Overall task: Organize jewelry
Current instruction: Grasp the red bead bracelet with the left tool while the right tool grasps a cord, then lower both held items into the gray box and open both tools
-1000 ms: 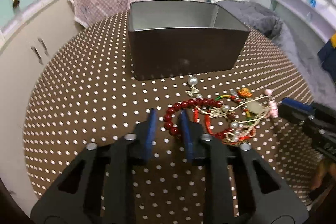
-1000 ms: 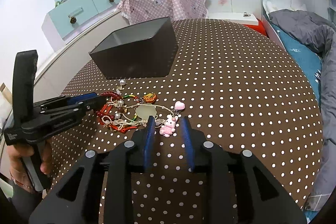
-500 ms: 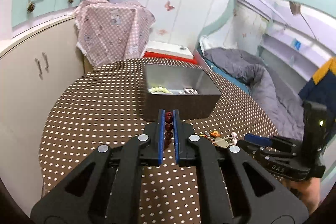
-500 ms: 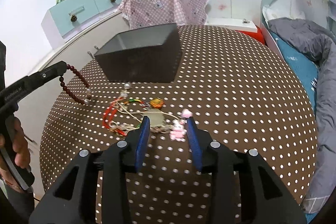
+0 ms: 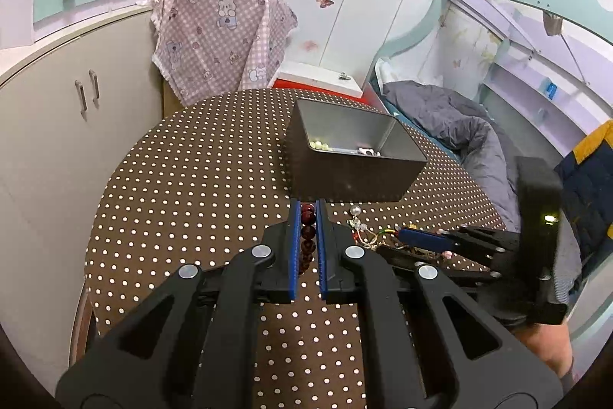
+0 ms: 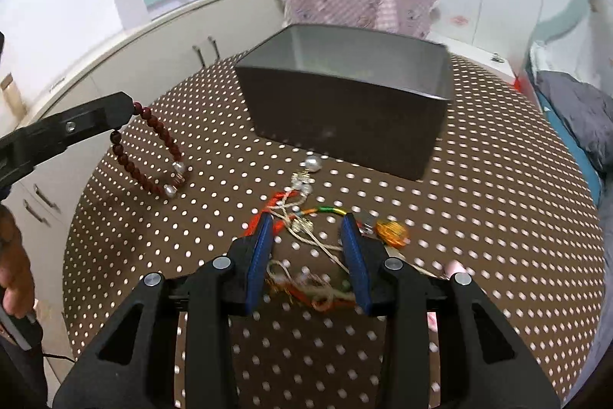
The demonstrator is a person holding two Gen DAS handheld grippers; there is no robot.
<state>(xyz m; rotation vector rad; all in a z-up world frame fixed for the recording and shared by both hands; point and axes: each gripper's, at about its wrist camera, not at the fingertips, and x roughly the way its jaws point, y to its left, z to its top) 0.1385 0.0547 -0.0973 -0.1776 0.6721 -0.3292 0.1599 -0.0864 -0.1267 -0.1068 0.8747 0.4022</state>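
Nearest the right gripper [image 6: 308, 236], whose jaws stand wide apart and hold nothing, a tangle of cord jewelry [image 6: 306, 255] lies on the dotted tablecloth [image 6: 498, 236] directly between and under the blue pads, with an orange charm [image 6: 390, 229] just outside the right pad. Just beyond the tips, a pearl pendant [image 6: 312, 163] lies between the tangle and the dark tin box [image 6: 345, 117], which stands straight ahead and blocks the way forward. Off to the left, the left gripper [image 5: 307, 213] has its jaws closed tight on a red bead bracelet [image 6: 153, 156], whose loop hangs free below the tips, clear of the cloth. Ahead of those jaws stands the same box, small pale pieces [image 5: 320, 144] on its floor.
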